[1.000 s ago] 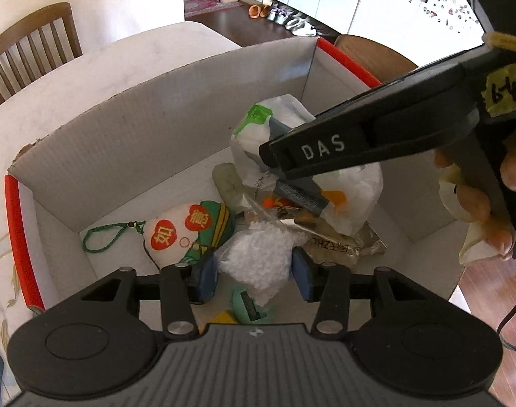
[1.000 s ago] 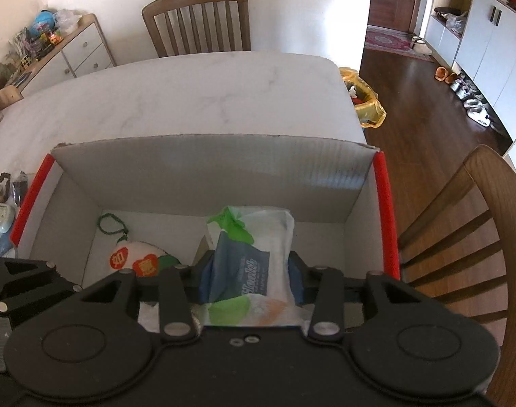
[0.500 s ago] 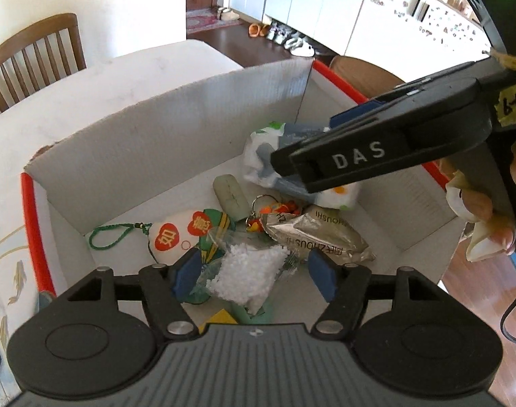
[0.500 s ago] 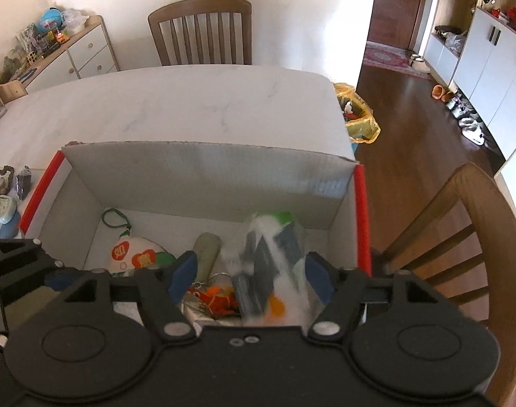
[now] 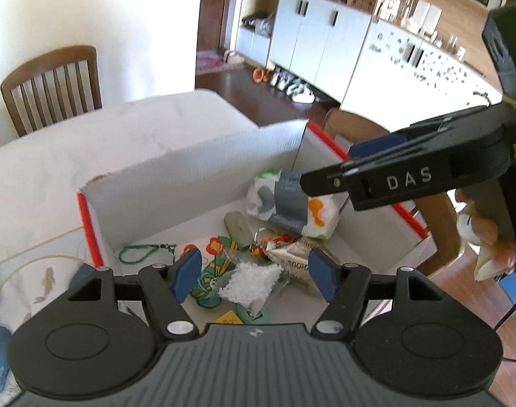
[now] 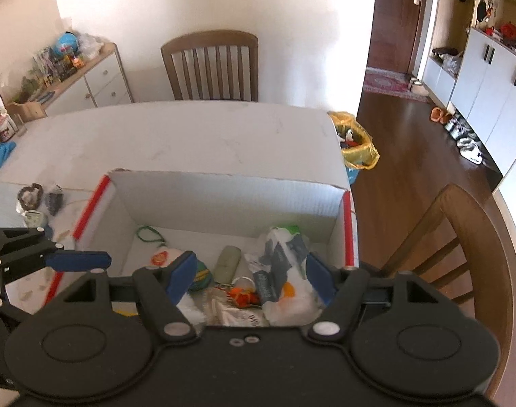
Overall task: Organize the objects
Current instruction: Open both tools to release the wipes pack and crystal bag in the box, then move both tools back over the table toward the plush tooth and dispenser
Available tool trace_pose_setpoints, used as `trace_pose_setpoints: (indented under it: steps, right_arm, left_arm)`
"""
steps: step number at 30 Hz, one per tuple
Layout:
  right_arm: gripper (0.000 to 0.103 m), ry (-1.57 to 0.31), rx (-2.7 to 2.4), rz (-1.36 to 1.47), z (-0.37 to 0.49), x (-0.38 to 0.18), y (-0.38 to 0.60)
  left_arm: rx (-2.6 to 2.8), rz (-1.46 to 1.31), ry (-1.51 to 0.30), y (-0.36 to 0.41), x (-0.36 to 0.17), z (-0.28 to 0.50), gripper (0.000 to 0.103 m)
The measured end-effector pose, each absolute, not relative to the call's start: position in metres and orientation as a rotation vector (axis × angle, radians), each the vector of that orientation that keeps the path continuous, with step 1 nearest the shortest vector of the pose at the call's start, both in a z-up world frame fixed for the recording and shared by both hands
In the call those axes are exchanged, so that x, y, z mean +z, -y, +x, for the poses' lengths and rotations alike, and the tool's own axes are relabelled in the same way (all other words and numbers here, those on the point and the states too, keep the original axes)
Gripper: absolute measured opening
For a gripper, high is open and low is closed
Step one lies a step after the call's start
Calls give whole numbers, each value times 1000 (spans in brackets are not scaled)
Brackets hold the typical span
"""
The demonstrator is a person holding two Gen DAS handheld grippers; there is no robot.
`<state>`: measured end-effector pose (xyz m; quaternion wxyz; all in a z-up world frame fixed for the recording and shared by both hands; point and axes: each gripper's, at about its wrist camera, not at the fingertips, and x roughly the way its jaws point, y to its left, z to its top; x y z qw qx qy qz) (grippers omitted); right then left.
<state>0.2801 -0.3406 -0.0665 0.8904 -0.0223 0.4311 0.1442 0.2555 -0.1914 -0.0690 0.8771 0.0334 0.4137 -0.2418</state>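
The left gripper (image 5: 254,276) fills the bottom of its own view, tilted down over the cardboard box (image 5: 197,169). Its blue pads (image 5: 186,274) stand apart with nothing pressed between them; the jaws have just been opening, and the small bag of white granules (image 5: 251,283) lies loose on the box floor below the gap.

The right gripper (image 6: 249,276) hangs likewise over the box, angled downward, pads spread and empty, its jaws also just opened. The tissue pack (image 6: 283,271) lies on the box floor at lower centre right of that view, beside a grey-green oblong case (image 6: 228,262). In the left view the right gripper reaches in from the right edge as a dark bar marked DAS, with the fingers (image 5: 488,237) of the hand holding it showing at the far right.

Further out in the box lie a red and green charm (image 5: 217,254) with a green cord (image 5: 139,254), a foil sachet (image 5: 292,254) and orange keyring bits (image 6: 242,296). The box sits on a white table (image 6: 197,135), with wooden chairs (image 6: 210,64) around it.
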Motion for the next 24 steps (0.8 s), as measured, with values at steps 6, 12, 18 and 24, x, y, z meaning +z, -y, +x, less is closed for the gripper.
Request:
trace_pose_setpoints:
  steps: [6,12,18,24]
  right_arm:
    - [71,-854,315,-22,262,-49,330]
    - [72,-821,315,0,245,-40,315]
    - [77,-792,320,36,227,-35,291]
    - [85,-768,334,57,215,-34,259]
  left_arm:
    - [-500,51,-799,174,-49,240,69]
    - [-490,24,-759,147,-32,225,72]
    - [-470,9,-732,116,-23,214,75]
    - [-427,5,-710,78,-17,204,77]
